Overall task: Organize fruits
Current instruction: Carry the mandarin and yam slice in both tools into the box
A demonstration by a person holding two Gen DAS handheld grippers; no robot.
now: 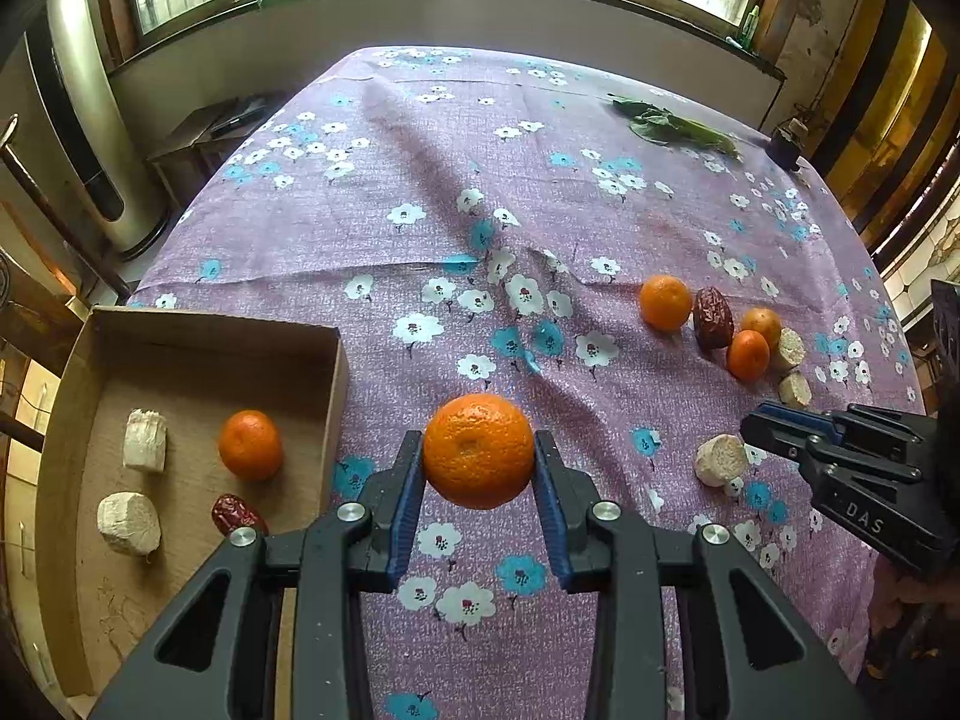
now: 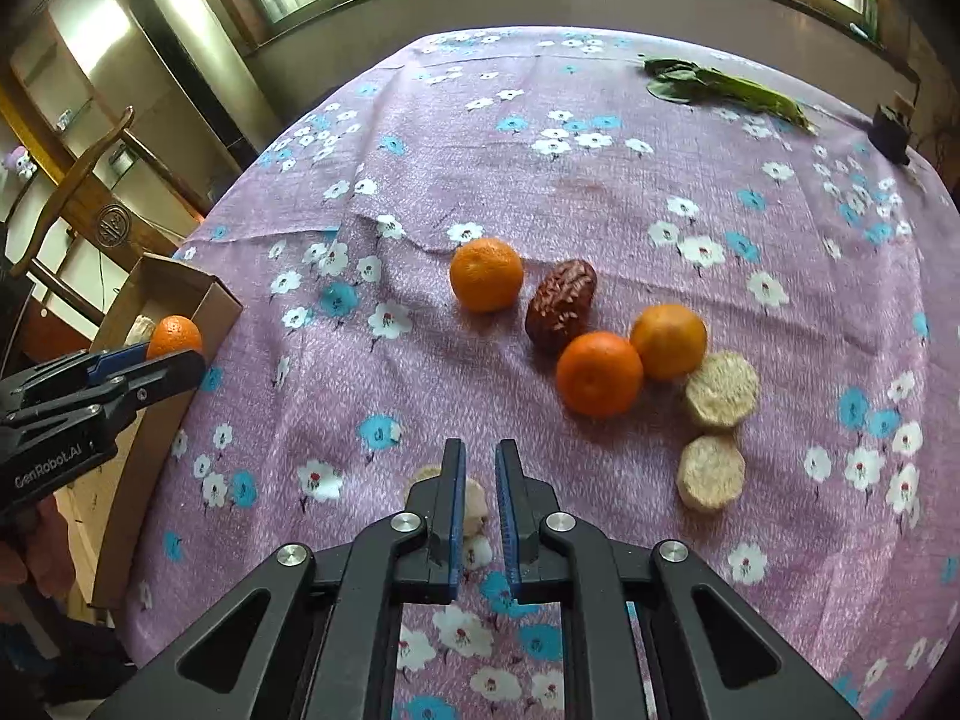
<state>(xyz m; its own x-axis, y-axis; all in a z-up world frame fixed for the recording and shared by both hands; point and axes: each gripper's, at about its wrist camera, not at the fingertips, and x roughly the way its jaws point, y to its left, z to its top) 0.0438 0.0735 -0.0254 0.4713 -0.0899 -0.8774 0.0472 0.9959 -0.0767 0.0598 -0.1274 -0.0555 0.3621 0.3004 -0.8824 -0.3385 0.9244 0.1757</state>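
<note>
Mandarin (image 1: 478, 450) is sitting clamped between my left gripper's (image 1: 478, 468) jaws, lifted off the tabletop (image 1: 540, 192), just right of the cardboard box (image 1: 198, 324) at near left. Box is already holding one mandarin (image 1: 250, 444), one red date (image 1: 237, 514) and two pale cut chunks (image 1: 129, 523), so sorting is partly done by my reckoning.

I am holding my right gripper (image 2: 480, 480) low over a pale chunk (image 2: 474, 501) at the near edge, jaws nearly closed with a narrow gap and gripping nothing.

Remaining on the cloth at right: three mandarins (image 2: 599, 373), one date (image 2: 561, 305), two more chunks (image 2: 722, 390). Leafy greens (image 2: 720, 90) are lying far right. Roughly half is left.
</note>
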